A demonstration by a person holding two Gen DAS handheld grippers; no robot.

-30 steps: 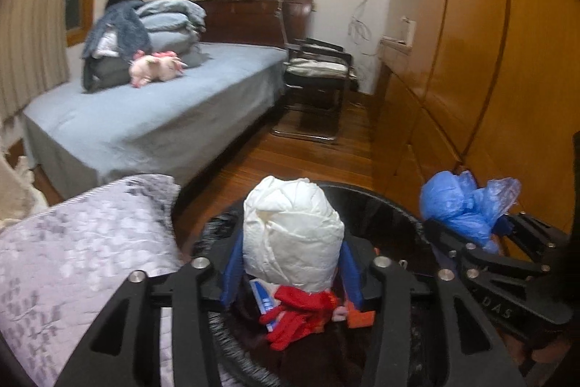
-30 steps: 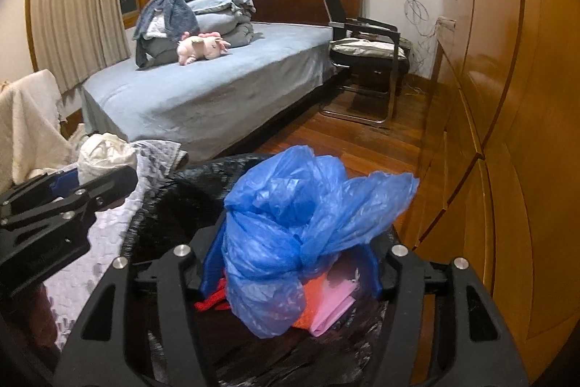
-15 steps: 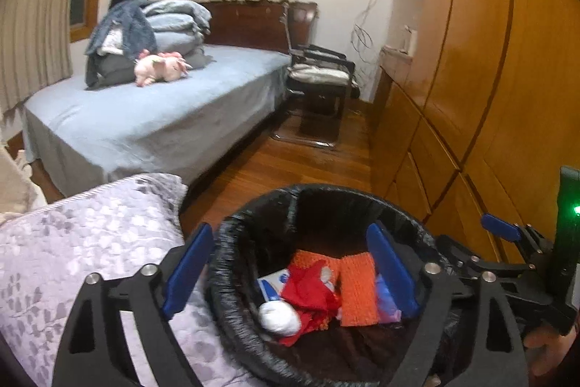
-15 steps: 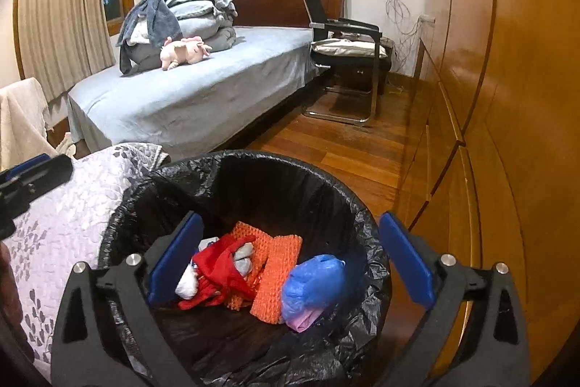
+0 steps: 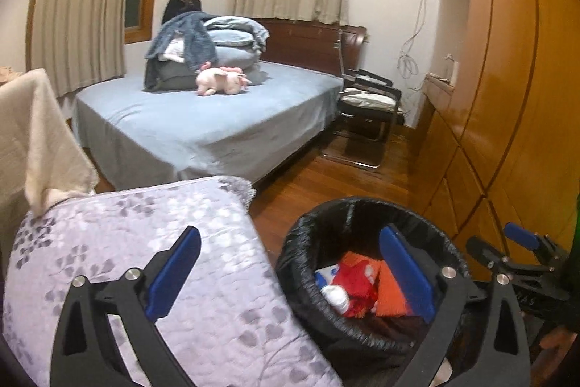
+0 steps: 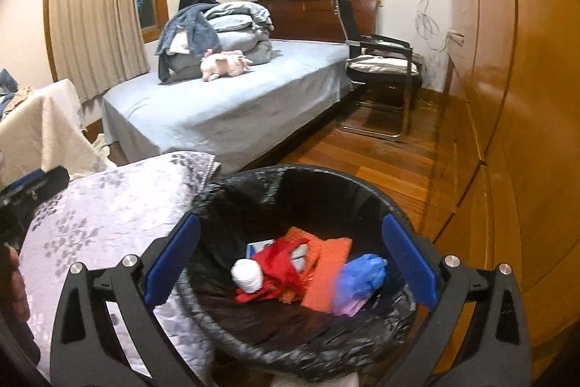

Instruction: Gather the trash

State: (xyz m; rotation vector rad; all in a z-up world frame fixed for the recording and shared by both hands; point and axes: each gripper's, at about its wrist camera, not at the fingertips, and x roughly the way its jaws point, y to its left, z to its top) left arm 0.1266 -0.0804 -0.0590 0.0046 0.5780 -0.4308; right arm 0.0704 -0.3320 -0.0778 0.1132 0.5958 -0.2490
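Above the lined bin (image 6: 290,343), I'm holding both grippers, left (image 5: 290,278) and right (image 6: 290,263), jaws wide and empty; drifting lower risks snagging the liner.

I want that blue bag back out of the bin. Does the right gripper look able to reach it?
Probably yes. The right gripper is open right above the trash bin, and the blue bag lies on top of the other trash, near the right finger, with nothing covering it.
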